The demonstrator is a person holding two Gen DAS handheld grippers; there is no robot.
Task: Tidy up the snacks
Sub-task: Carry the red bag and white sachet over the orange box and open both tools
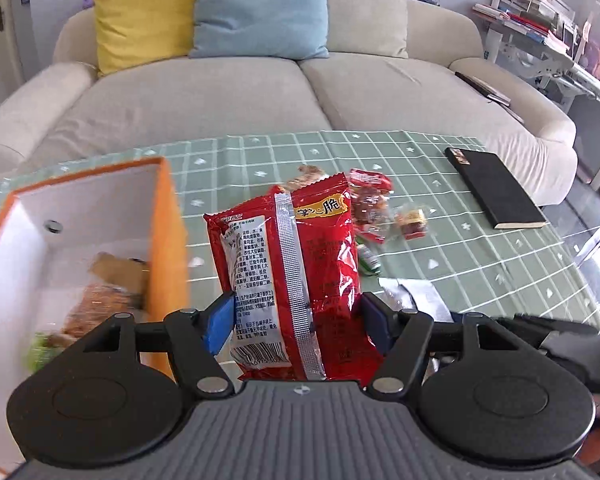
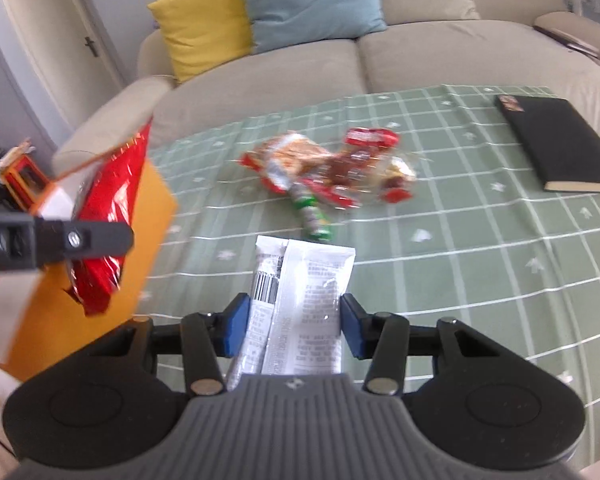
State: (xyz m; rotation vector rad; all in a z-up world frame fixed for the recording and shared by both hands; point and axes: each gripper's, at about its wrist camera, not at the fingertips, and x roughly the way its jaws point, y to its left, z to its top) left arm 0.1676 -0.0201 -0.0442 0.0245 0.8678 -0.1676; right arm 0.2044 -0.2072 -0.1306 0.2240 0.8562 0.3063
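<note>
**Both claws carrying packets**

The left gripper (image 1: 296,320) is clamping a red snack bag (image 1: 292,264) upright between its pads, just beside the orange box (image 1: 168,236). The right gripper (image 2: 294,328) is pinching a white packet (image 2: 304,300) above the green tablecloth (image 2: 460,240).

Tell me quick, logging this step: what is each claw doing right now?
Left claw: closed on the red bag.
Right claw: closed on the white packet.
</note>
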